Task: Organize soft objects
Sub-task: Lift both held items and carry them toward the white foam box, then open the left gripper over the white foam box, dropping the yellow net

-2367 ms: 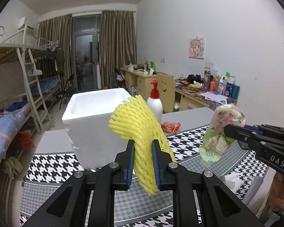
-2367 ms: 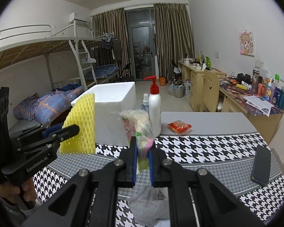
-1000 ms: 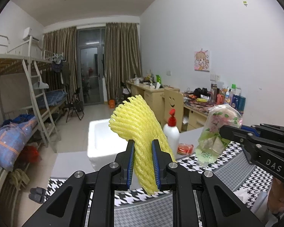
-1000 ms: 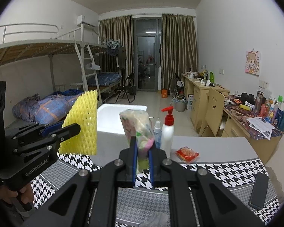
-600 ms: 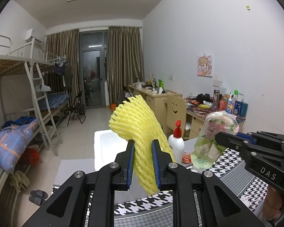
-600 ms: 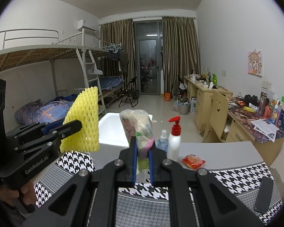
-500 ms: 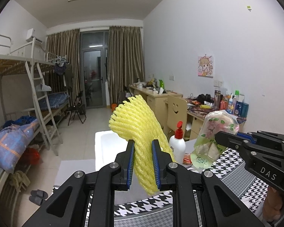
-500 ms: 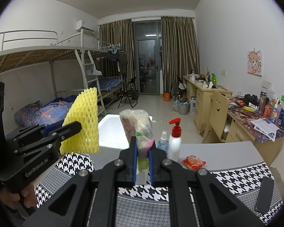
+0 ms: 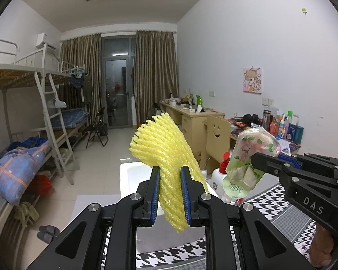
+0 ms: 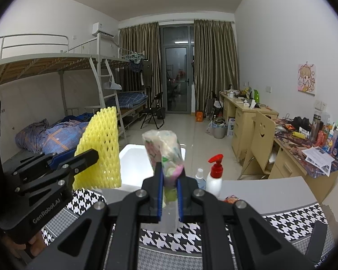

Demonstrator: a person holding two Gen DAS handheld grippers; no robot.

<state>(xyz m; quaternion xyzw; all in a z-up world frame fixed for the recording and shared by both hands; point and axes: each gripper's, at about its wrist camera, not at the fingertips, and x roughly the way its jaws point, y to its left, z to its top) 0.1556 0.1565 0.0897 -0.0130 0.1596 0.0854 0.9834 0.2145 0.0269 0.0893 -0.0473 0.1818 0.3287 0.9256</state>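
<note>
Two claws, each gripping something soft.
Left claw [image 9: 170,193] clamps yellow foam net [image 9: 166,157] at centre frame; right claw [image 10: 169,193] pinches floral plastic bag [image 10: 164,150].

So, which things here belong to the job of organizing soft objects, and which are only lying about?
Part of the job:
- yellow foam net, clamped in the left gripper
- flowered plastic packet, clamped in the right gripper
- white foam box, probably where they go

Only lying about:
- red-pump bottle
- small spray bottle
- red snack packet
- dark phone
</note>
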